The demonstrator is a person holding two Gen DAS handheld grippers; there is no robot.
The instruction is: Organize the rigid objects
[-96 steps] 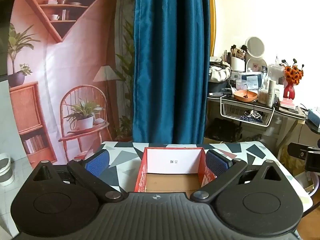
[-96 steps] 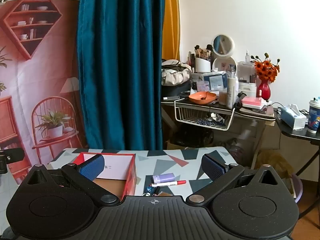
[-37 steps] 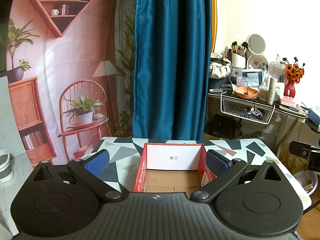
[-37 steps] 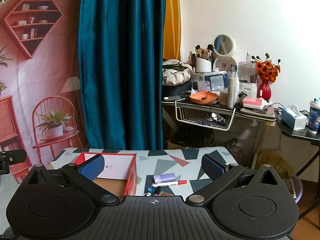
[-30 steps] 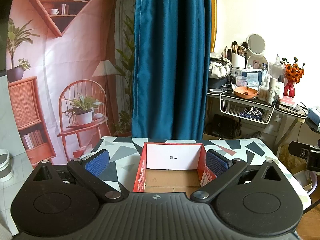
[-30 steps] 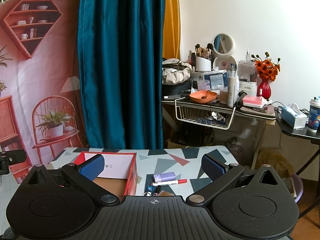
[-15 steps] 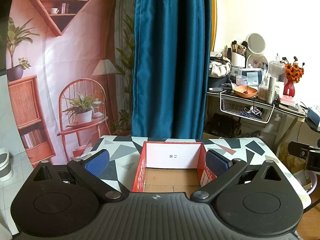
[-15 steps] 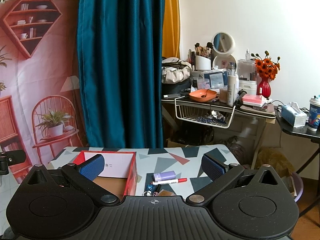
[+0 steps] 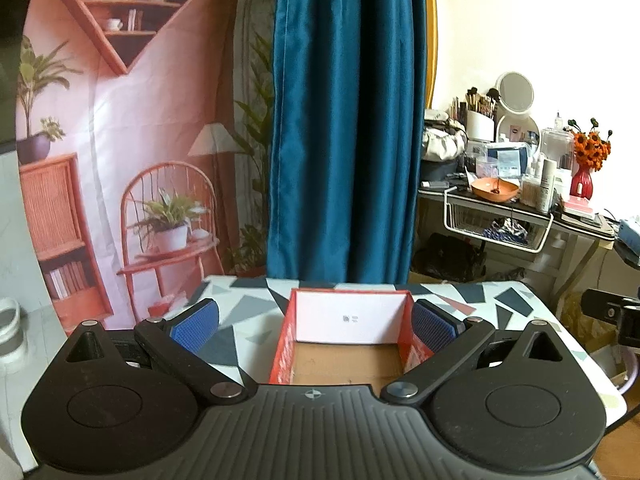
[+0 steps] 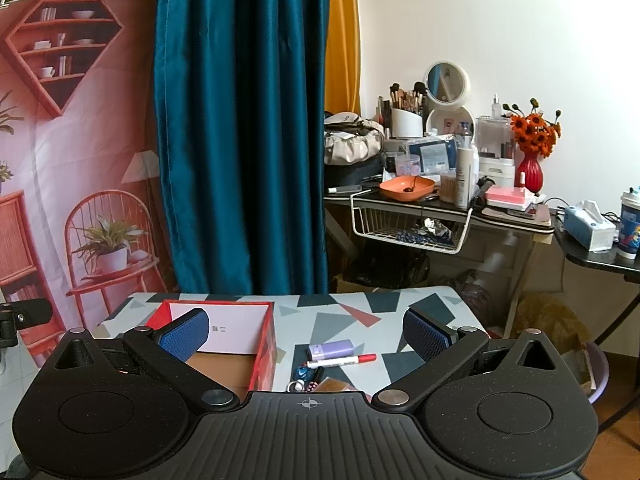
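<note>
A red cardboard box (image 9: pixel 418 354) with a white inner wall and a bare brown floor stands open on the patterned table (image 9: pixel 248 312). My left gripper (image 9: pixel 314 322) is open and empty, its blue pads on either side of the box. In the right wrist view the box (image 10: pixel 264 354) is at the left. Right of it lie a purple case (image 10: pixel 331 349), a red-capped marker (image 10: pixel 342 361), a key bunch (image 10: pixel 304 376) and a brown item (image 10: pixel 335 384), partly hidden by the gripper body. My right gripper (image 10: pixel 306 334) is open and empty above them.
A blue curtain (image 10: pixel 244 128) and a printed backdrop (image 9: pixel 120 152) hang behind the table. A cluttered dressing table (image 10: pixel 440 200) with a wire basket stands at the back right. A side table (image 10: pixel 600 248) holds a tissue box and a cup.
Both grippers have drifted slightly, so the box and small items sit a little lower in view. Nothing was grasped or moved.
</note>
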